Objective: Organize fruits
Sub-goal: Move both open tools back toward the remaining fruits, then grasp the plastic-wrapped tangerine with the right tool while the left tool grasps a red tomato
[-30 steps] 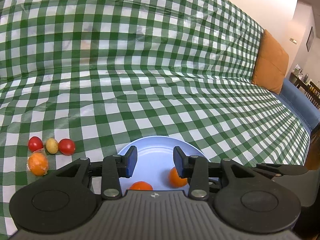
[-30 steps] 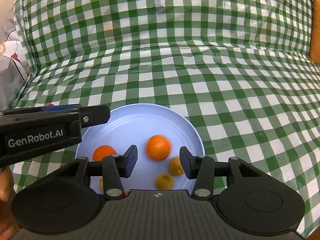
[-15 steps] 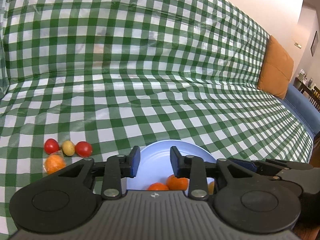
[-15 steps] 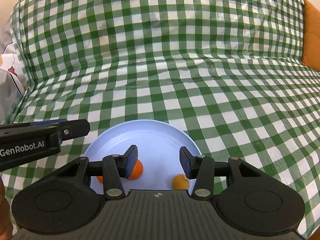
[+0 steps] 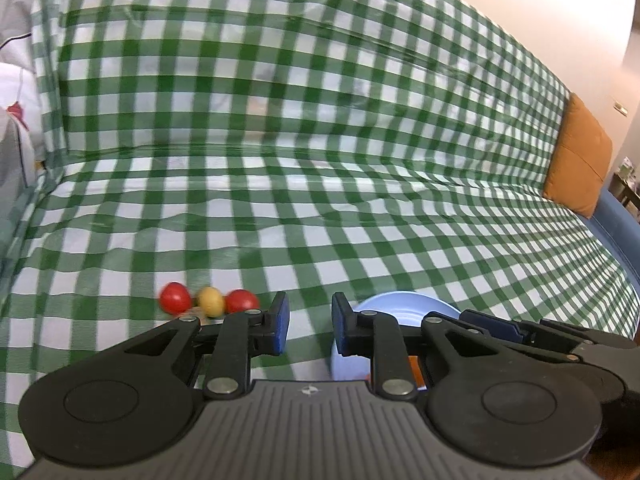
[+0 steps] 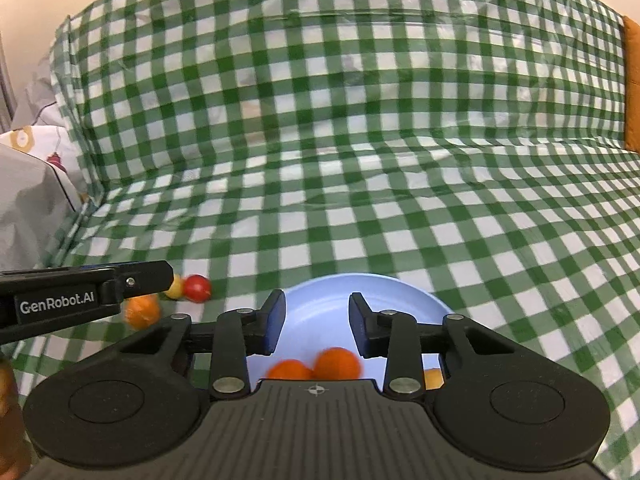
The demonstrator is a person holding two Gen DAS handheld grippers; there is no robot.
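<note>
Two red tomatoes (image 5: 175, 297) (image 5: 241, 301) flank a small yellow fruit (image 5: 211, 301) in a tight row on the green-checked cloth (image 5: 320, 208), all three round and glossy, slightly smeared by motion. In the right wrist view a loose orange (image 6: 141, 311) lies just in front of that row, partly behind the left gripper (image 5: 306, 328). The pale blue plate (image 6: 320, 292) sits just to the right of this group and holds two oranges (image 6: 289, 369) (image 6: 338, 363) touching each other near its front, plus a smaller yellow-orange fruit (image 6: 433, 377) half hidden behind the right gripper (image 6: 317, 326). Both claws are spread with nothing between the blue pads: the left one over bare cloth between the fruit row and the plate, the right one above the plate. Compared with a second ago, the left gripper has swung leftward off the plate, so the row now sits closer to the middle of its view and the plate shows only at its right finger; the right gripper has drawn back, and the plate's fruits have rolled together toward the front edge.
</note>
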